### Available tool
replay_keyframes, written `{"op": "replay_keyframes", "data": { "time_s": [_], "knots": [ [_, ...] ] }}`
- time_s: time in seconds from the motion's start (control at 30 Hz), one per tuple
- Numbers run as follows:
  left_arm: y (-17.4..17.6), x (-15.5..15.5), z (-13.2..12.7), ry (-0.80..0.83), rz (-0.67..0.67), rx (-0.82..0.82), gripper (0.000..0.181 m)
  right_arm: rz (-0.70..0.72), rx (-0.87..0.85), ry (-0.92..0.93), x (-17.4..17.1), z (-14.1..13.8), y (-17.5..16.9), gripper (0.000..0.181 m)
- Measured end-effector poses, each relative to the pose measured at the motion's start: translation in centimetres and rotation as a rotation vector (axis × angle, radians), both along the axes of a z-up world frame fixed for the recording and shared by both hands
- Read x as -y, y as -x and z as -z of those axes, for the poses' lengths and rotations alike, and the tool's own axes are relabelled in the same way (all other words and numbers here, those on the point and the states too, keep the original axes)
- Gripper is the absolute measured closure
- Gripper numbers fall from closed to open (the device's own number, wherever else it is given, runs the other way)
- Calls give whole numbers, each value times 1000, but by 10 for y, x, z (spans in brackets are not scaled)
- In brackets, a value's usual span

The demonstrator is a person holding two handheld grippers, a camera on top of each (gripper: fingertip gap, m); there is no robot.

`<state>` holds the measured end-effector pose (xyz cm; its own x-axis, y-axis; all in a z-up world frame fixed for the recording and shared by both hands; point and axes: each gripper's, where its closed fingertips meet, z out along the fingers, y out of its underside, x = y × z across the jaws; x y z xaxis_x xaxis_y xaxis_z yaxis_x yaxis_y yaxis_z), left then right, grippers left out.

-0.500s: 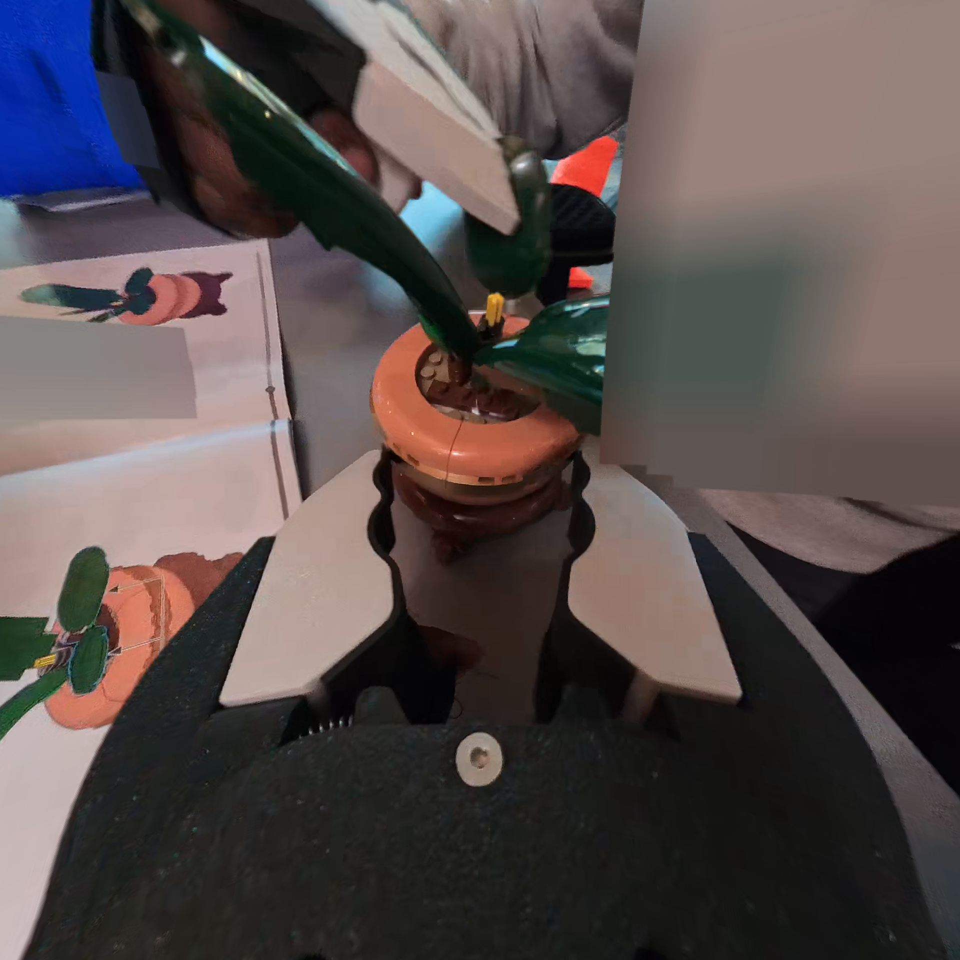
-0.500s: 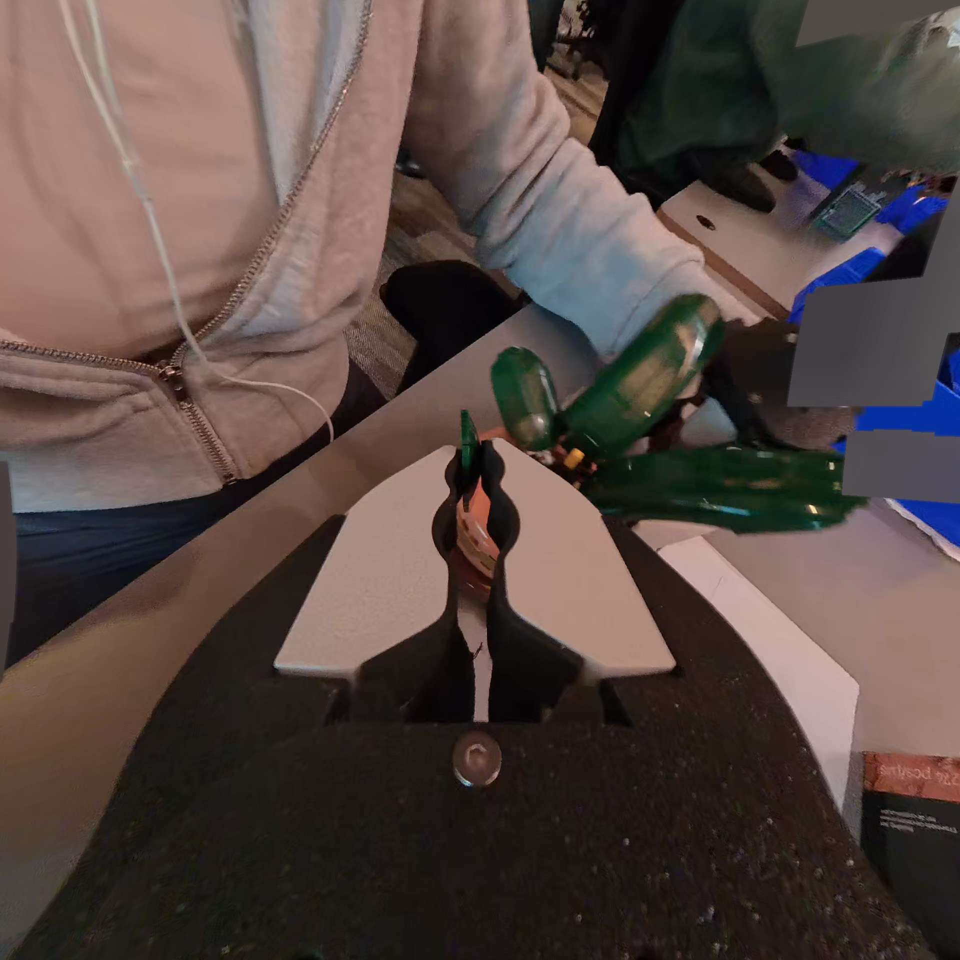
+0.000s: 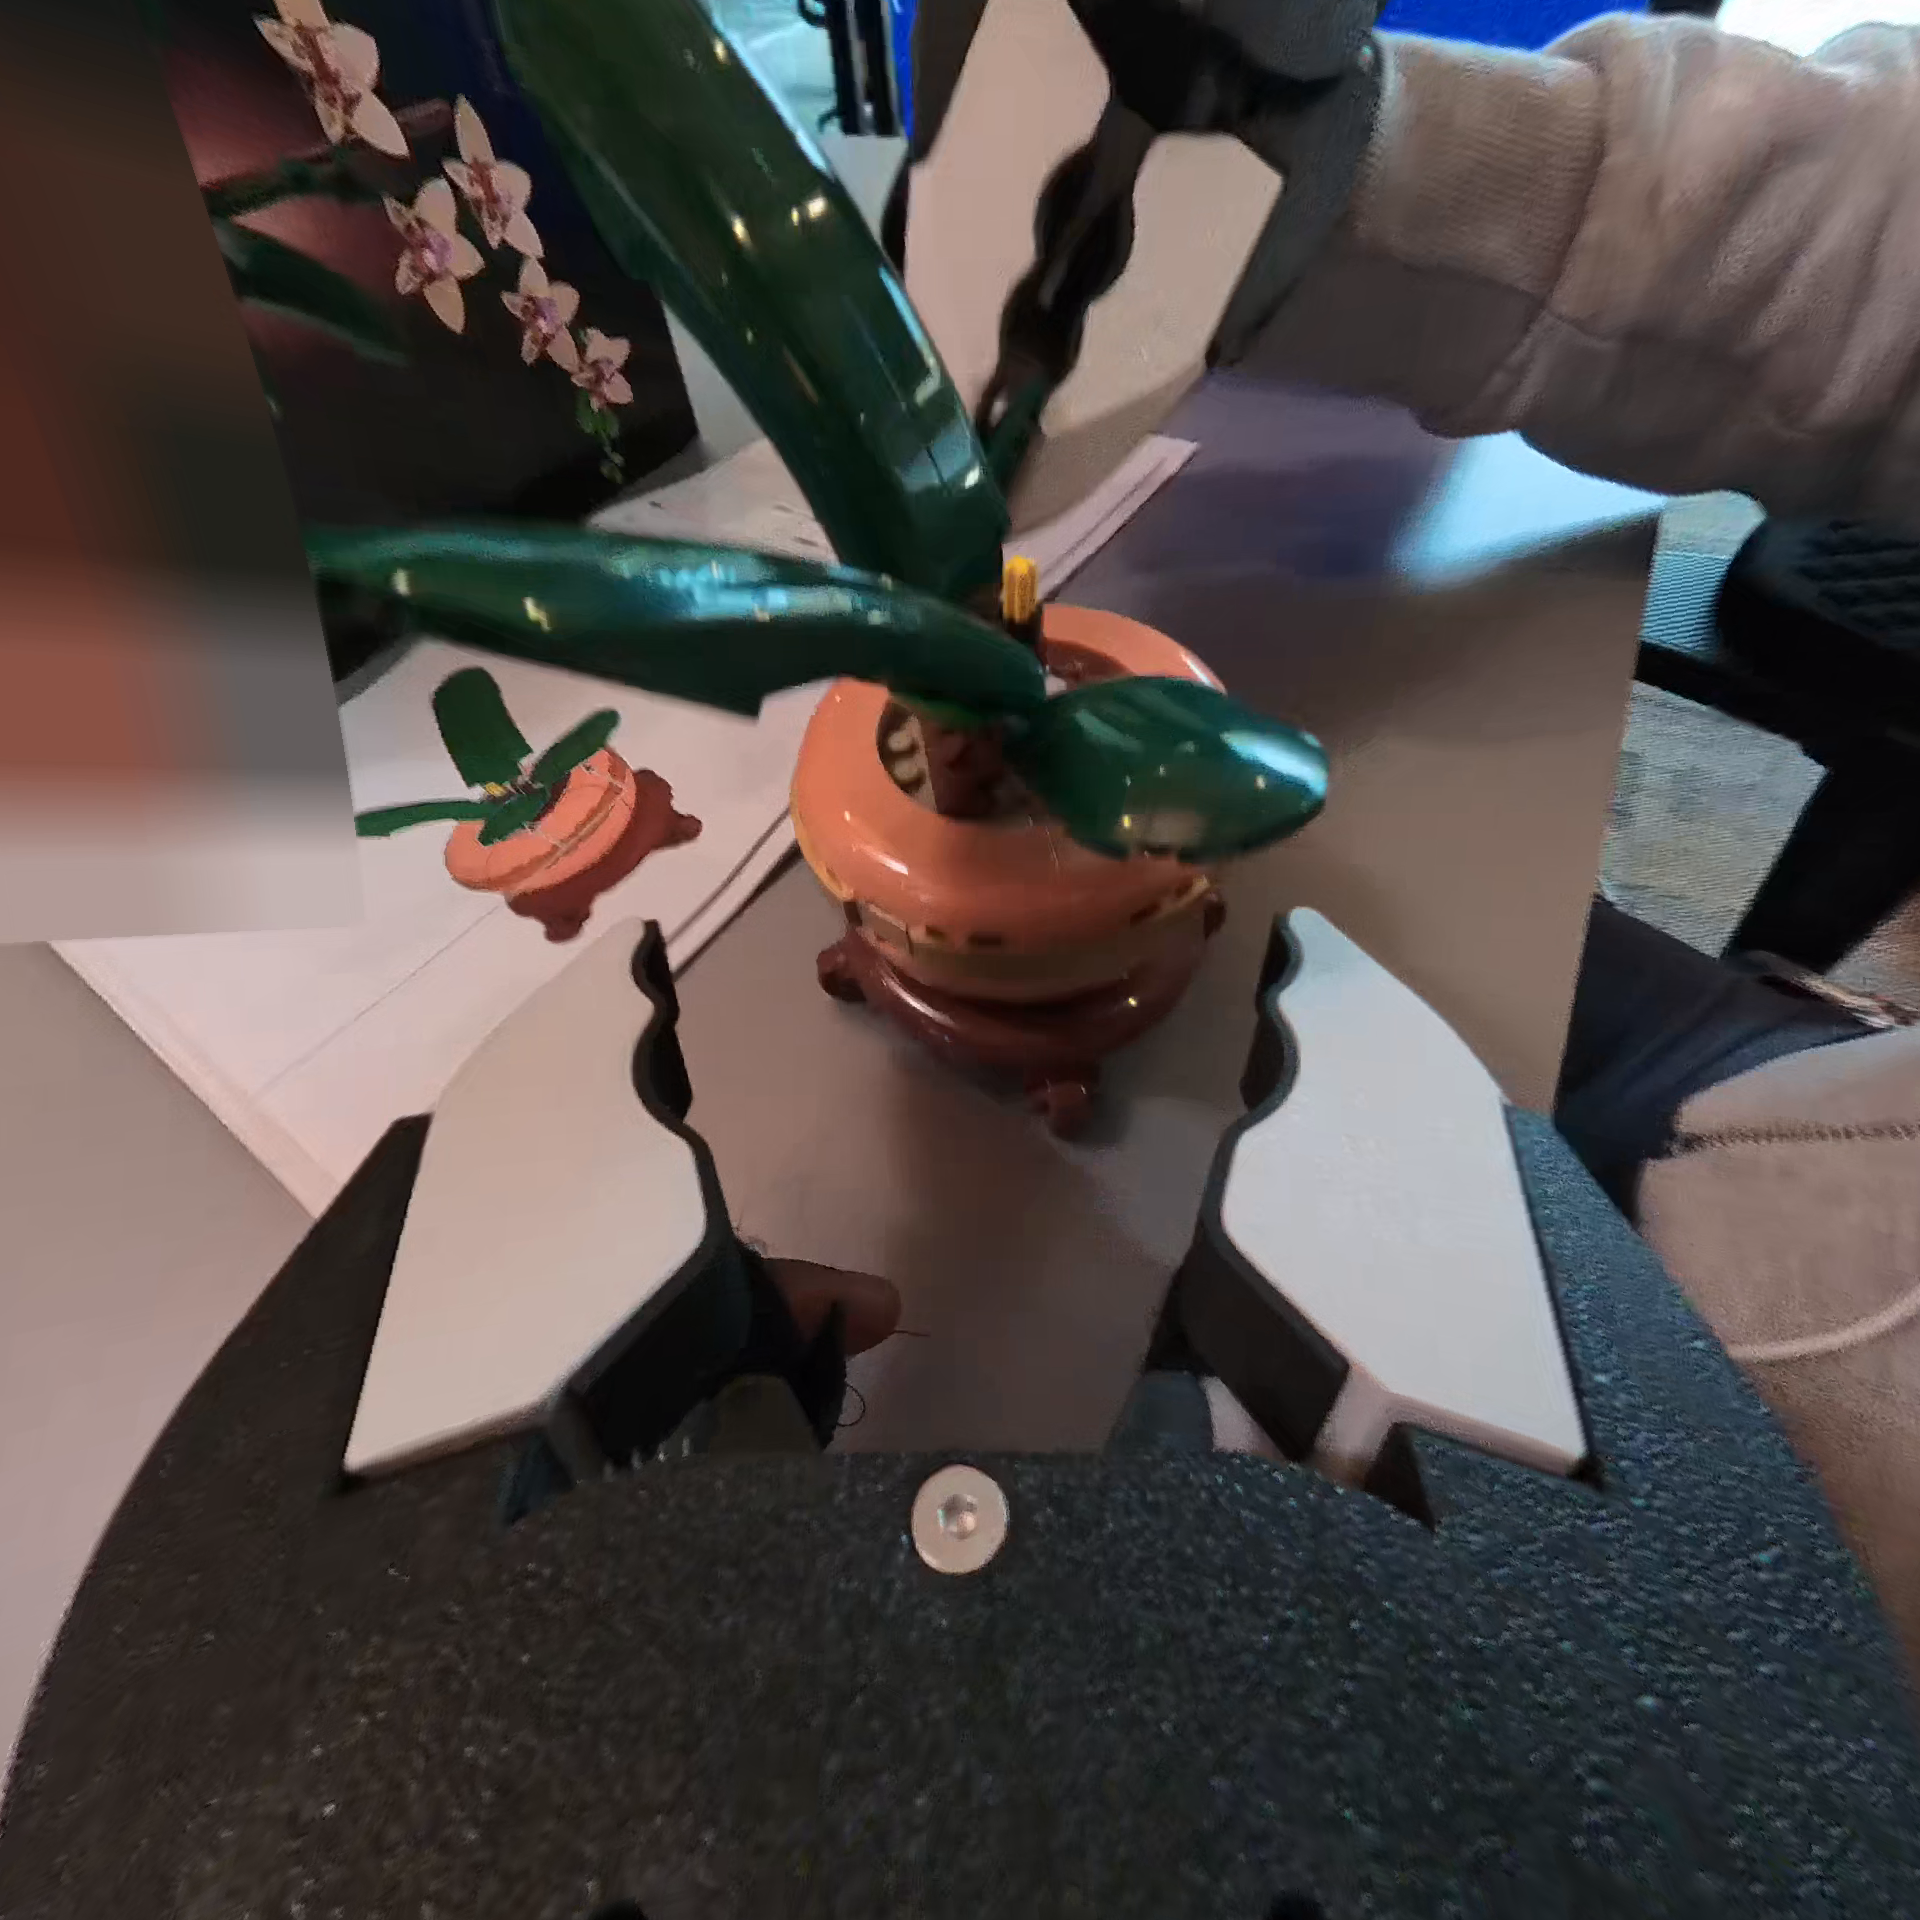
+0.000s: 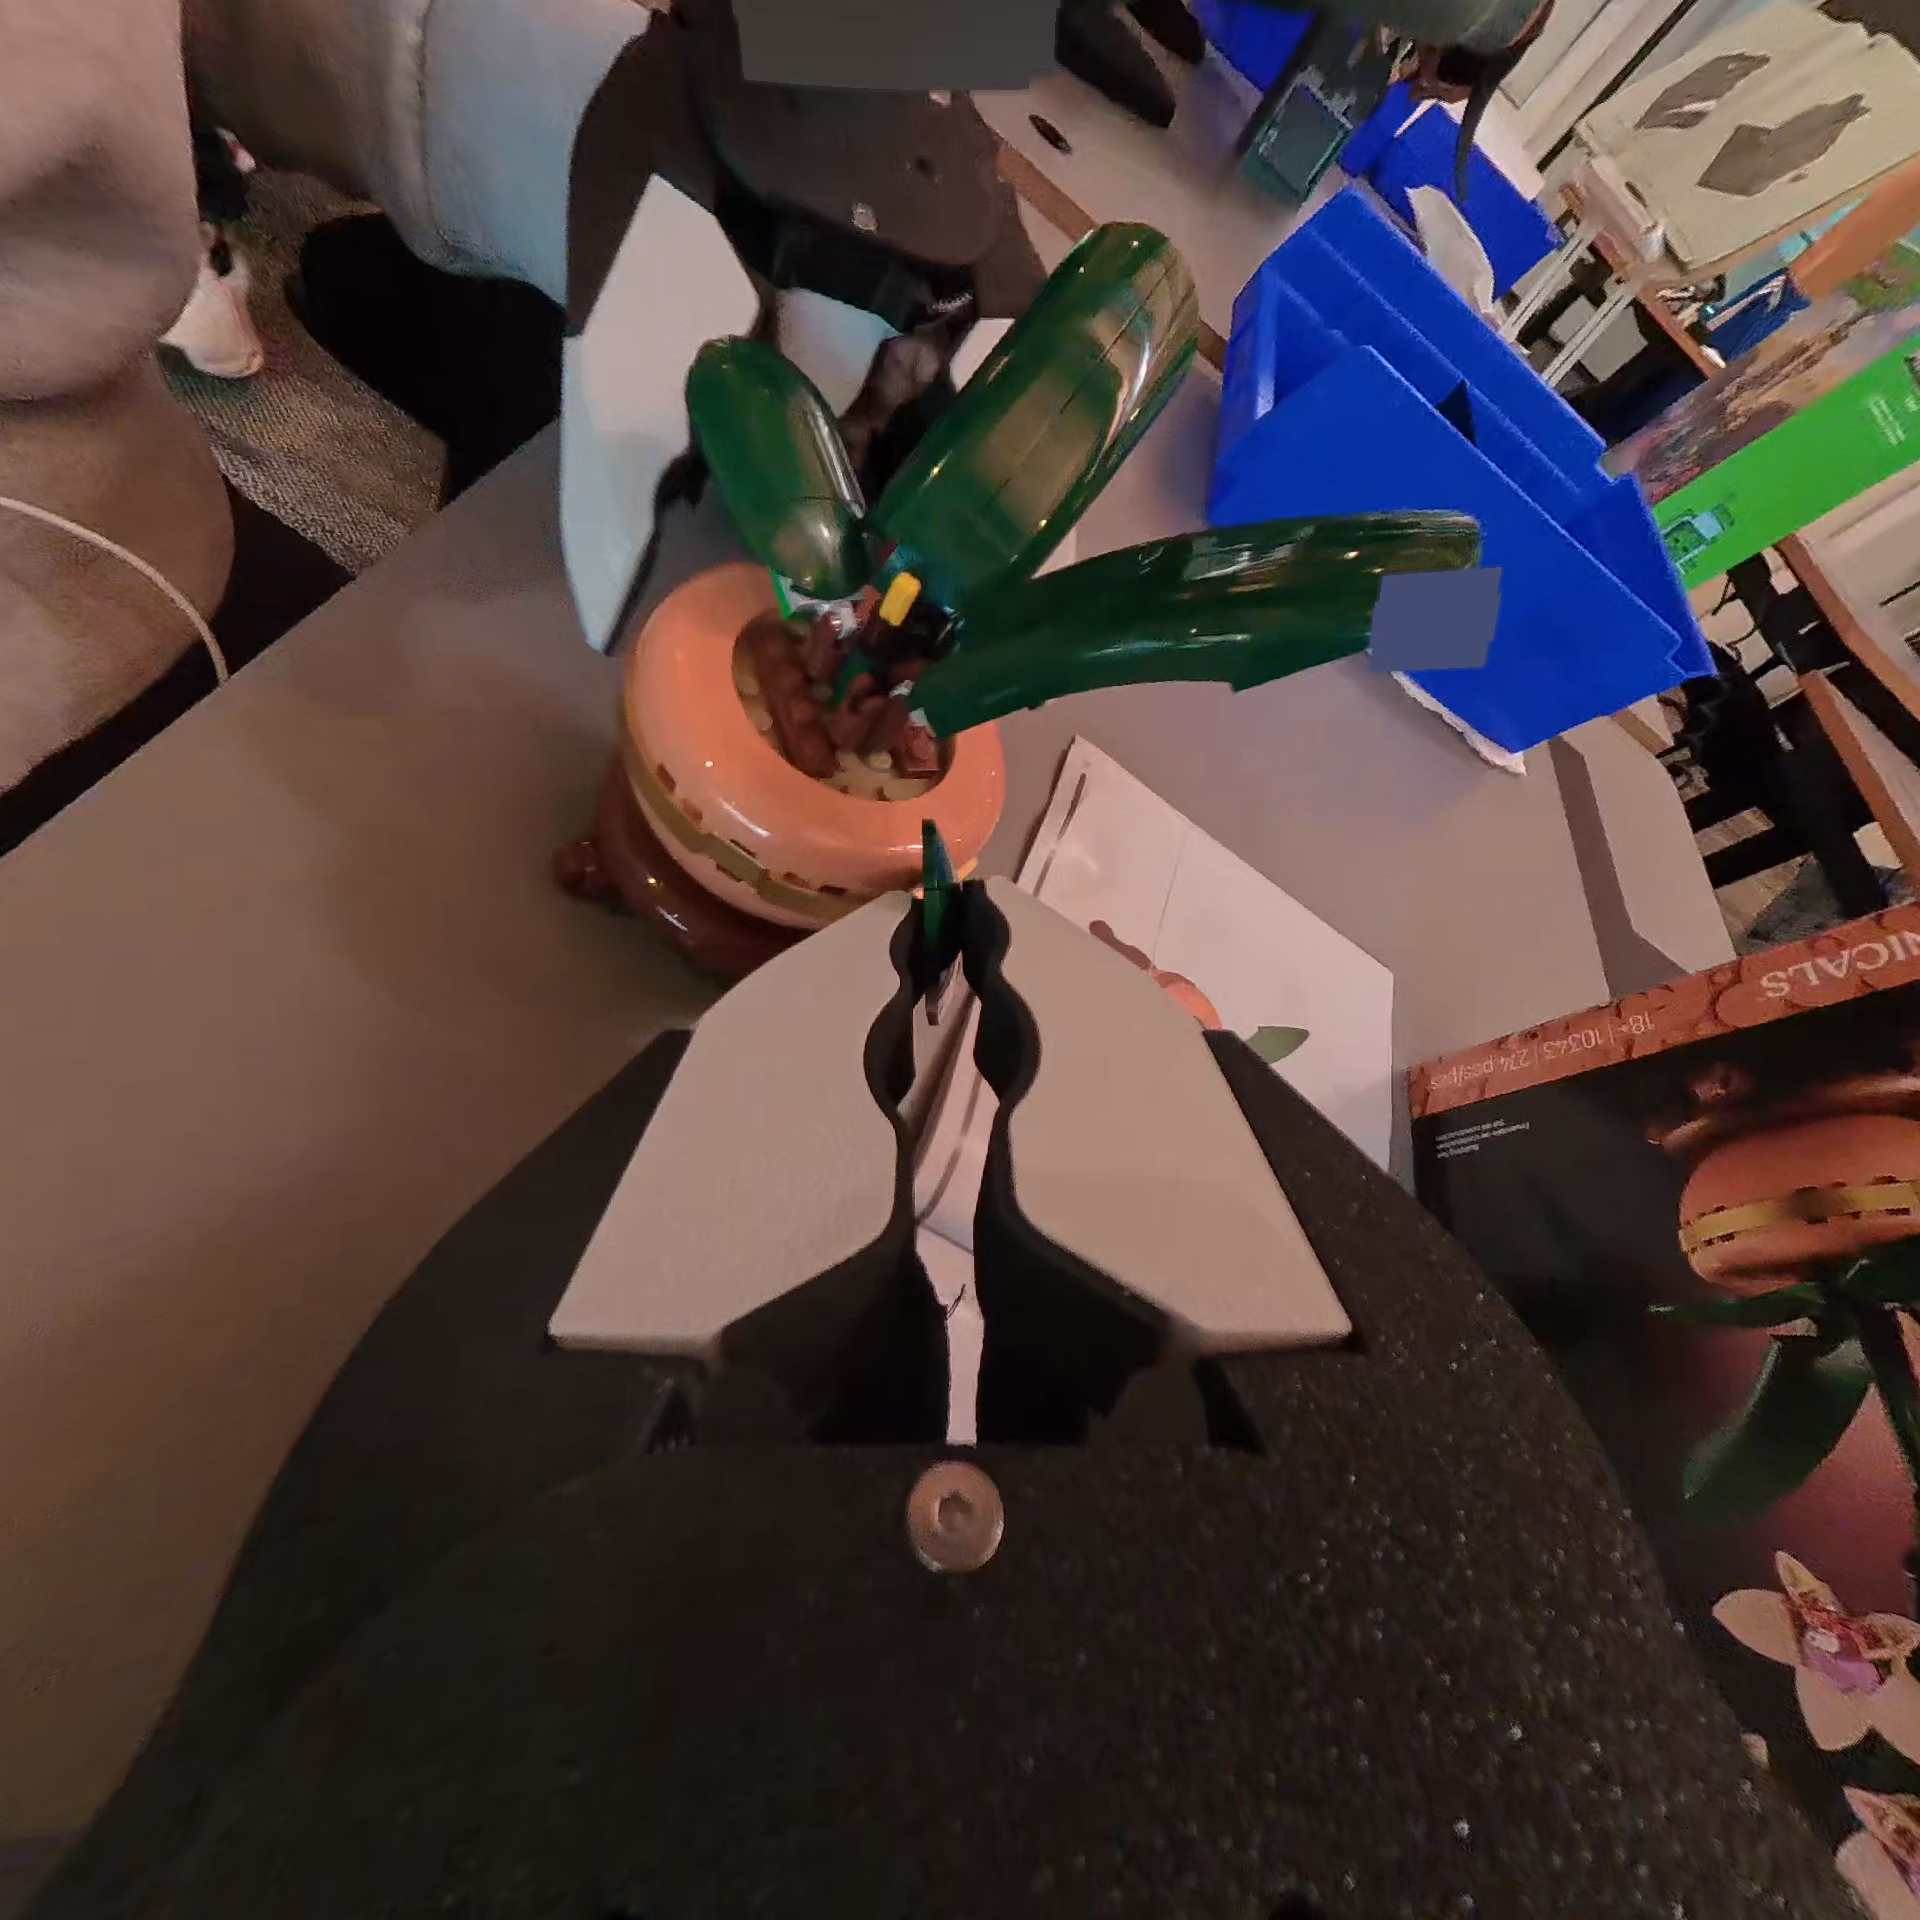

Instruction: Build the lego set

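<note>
Pinching a small green piece (image 4: 940,904) between its nearly closed jaws, the right hand-held gripper (image 4: 940,914) hovers just beside the pot's rim. The left hand-held gripper (image 3: 961,997) is spread wide and empty, near the pot's brown base but apart from it. The lego pot (image 3: 997,883) stands on the grey table (image 4: 260,987), already carrying three dark green leaves (image 4: 1029,436) and a yellow peg (image 4: 899,594). Judging by the box picture (image 4: 1766,1299), stem and flowers remain, so the build looks roughly midway.

Shared workroom, grey tables (image 4: 312,935), blue bins (image 4: 1403,468) (boxes beyond)
</note>
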<state>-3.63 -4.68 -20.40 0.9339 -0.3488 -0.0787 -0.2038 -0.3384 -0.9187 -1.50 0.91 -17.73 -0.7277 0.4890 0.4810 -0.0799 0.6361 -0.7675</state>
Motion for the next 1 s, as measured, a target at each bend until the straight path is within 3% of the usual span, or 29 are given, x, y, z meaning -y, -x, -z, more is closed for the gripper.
{"op": "replay_keyframes", "data": {
  "time_s": [0.17,0.3,0.43,0.53,0.7,0.87,1.0],
  "knots": [
    [-5,-7,-1,24,173,-24,98,-14,27,36,17,-2,-19,176],
    [-2,-3,-1,36,393,-39,101,-66,71,3,34,3,-31,176],
    [0,5,-1,22,606,-31,101,-78,32,46,29,-19,-26,176],
    [-1,8,-1,22,723,-25,101,-94,14,78,47,-36,-20,176],
    [0,7,-1,15,766,-19,101,133,114,-115,57,-36,2,175],
    [-1,8,-1,12,779,-23,101,282,232,-107,64,-38,6,175],
    [-1,9,-1,23,795,-38,102,294,238,-276,65,-35,8,175]
  ]
}}
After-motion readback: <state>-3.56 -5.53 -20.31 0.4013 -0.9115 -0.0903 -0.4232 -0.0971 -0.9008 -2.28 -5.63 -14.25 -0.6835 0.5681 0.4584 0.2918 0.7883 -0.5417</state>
